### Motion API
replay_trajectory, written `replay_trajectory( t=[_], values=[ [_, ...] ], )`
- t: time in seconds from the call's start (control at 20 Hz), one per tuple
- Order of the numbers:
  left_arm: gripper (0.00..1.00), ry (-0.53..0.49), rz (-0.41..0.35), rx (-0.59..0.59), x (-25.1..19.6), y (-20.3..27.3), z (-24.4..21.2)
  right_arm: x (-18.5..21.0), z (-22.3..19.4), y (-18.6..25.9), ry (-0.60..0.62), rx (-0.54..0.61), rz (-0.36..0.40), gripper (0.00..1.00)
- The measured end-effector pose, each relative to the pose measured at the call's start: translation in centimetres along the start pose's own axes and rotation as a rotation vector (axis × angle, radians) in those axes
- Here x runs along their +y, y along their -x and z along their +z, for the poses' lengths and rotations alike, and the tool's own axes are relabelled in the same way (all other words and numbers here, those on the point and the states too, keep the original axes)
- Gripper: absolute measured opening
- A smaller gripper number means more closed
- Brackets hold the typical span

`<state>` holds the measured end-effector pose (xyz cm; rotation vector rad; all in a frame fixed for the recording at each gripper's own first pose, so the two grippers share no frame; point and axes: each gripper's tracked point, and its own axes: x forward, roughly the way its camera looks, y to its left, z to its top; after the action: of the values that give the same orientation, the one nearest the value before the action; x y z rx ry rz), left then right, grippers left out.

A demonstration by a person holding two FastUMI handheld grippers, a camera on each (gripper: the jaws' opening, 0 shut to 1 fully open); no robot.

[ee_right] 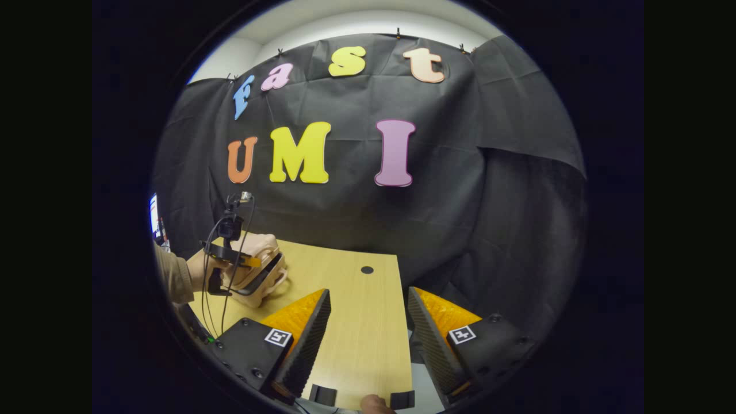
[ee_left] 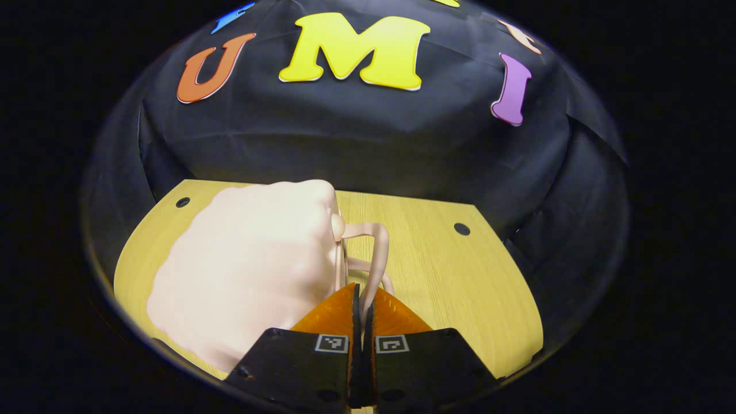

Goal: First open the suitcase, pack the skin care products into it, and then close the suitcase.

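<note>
- In the left gripper view, the suitcase (ee_left: 247, 270), a pale pink rounded case, lay on the wooden table (ee_left: 454, 276) and took up the lower left and centre of the frame, just beyond the fingers.
- Its thin pink handle (ee_left: 376, 259) looped out from the case's right side, near the middle of the frame.
- The left gripper (ee_left: 362, 305) sat at the bottom centre with its jaws drawn together, only a thin slit between them; the lower end of the handle ran down into that slit, but whether both fingers actually pressed on it could not be told.
- The case's lid looked closed, its seam running along the right edge beside the handle.
- In the right gripper view, the same suitcase (ee_right: 267, 270) appeared small at the centre left, on the far left part of the table (ee_right: 356, 322).
- A hand (ee_right: 201, 270) with a sleeve at the wrist held the left gripper (ee_right: 259, 275) against the case, cables trailing from it.
- The right gripper (ee_right: 368, 310) showed at the bottom of that view with its jaws spread wide and nothing between them but bare tabletop.
- It was well apart from the suitcase, to the right of it in the frame.
- A fingertip (ee_right: 376, 404) peeked in at the very bottom edge.
</note>
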<state>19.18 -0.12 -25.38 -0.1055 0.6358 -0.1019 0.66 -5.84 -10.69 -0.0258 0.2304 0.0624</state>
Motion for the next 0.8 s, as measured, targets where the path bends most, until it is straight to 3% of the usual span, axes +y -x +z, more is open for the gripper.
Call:
replay_trajectory(
  t=[0.2, 0.25, 0.3, 0.35, 0.5, 0.55, 0.6, 0.65, 0.7, 0.8],
  values=[
    [0.07, 0.001, 0.0, 0.061, -1.8, -1.5, -2.1, -1.1, -1.3, -0.1, -0.032, 0.036, -0.007, 0.8],
    [0.2, 0.0, -0.003, 0.05, -2.2, -1.5, -1.8, -1.3, -1.5, -0.2, -0.033, 0.037, -0.011, 0.78],
    [0.24, 0.011, -0.022, 0.051, -2.7, -2.0, -1.8, -1.6, -1.6, -0.4, -0.028, 0.039, -0.014, 0.8],
    [0.4, 0.035, -0.046, 0.053, -3.4, -2.0, -1.8, -1.6, -1.6, -0.4, -0.024, 0.04, -0.012, 0.8],
    [0.58, 0.143, -0.07, 0.045, -4.3, -0.7, -1.6, -1.5, -1.0, -0.8, -0.016, 0.034, -0.002, 0.8],
    [0.78, 0.168, -0.066, 0.029, -4.4, 0.0, -1.1, -1.4, -0.9, -0.8, -0.016, 0.029, 0.006, 0.8],
    [0.76, 0.178, -0.05, 0.01, -4.0, 0.8, -0.4, -1.1, -0.4, -0.9, -0.015, 0.023, 0.015, 0.8],
    [1.0, 0.18, -0.035, -0.018, -3.6, 2.0, 0.4, -0.8, -0.1, -1.1, -0.014, 0.013, 0.024, 0.8],
    [0.92, 0.168, -0.018, -0.057, -3.1, 3.4, 1.7, -0.3, 0.4, -1.4, -0.011, -0.001, 0.031, 0.8],
    [0.94, 0.138, 0.027, -0.128, -1.9, 6.7, 3.7, 1.0, 1.6, -2.0, -0.01, -0.026, 0.034, 0.8]
  ],
)
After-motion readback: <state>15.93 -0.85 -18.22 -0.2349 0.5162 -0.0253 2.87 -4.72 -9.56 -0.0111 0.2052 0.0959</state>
